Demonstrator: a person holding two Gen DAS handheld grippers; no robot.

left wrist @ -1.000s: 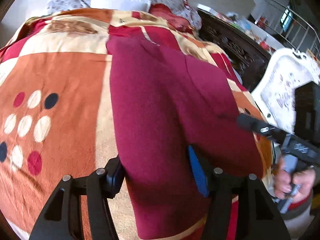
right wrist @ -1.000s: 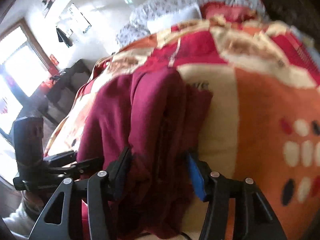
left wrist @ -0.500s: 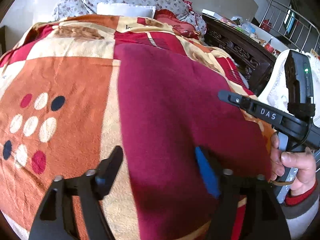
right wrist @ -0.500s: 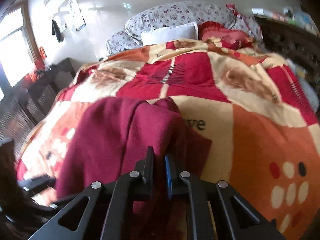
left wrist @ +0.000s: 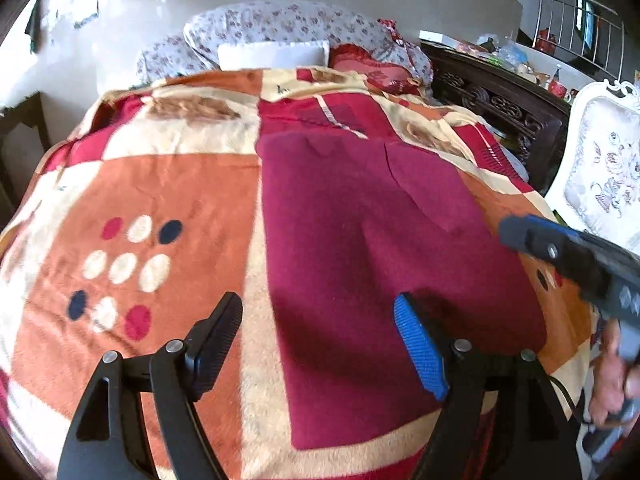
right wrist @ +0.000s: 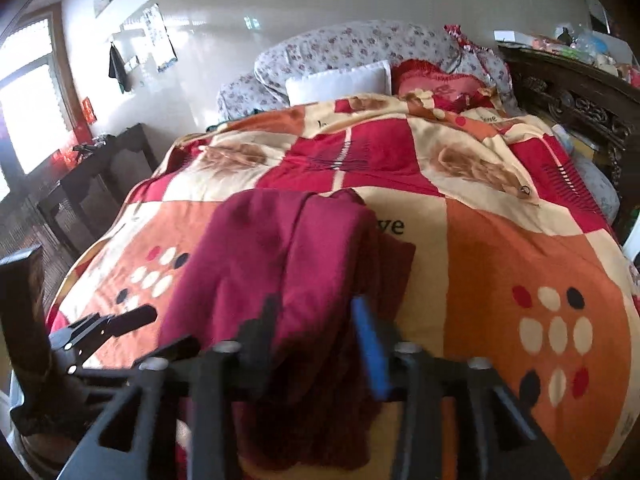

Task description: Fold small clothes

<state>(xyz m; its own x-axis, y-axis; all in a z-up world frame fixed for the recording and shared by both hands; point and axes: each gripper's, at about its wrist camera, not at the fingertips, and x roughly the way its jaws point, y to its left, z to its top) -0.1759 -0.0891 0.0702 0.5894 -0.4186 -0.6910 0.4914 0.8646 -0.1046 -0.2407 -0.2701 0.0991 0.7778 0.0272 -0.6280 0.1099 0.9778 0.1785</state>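
1. My left gripper [left wrist: 318,344] stands wide, with nothing between its fingers; its bases are cut off by the bottom edge of the left wrist view.
2. My right gripper [right wrist: 316,334] is blurred in its own view. Its fingers stand moderately apart with a bunched fold of the maroon garment [right wrist: 288,276] between them, but I cannot tell whether they press the cloth or only straddle it.
3. The maroon garment [left wrist: 372,264] lies on the blanket [left wrist: 168,200] that covers the bed, near the bed's foot, its long axis running away from me toward the pillows.
4. In the left wrist view it lies flat and smooth, its near hem just ahead of my left gripper's blue pad. In the right wrist view its near part rises in a heap, and its near hem is hidden behind the gripper.
5. Only the left wrist view shows my right hand [left wrist: 614,376] on its handle, at the frame's right edge and partly cut off. Only the right wrist view shows the left gripper from the side, dark and hard to make out at the lower left.
6. Farther off lie a white pillow [right wrist: 340,82] and a red cushion [right wrist: 436,84], with a flowered quilt [right wrist: 360,44] rolled up behind them.
7. A dark carved headboard [left wrist: 496,108] stands at the right; the things on top of it are too small to name.
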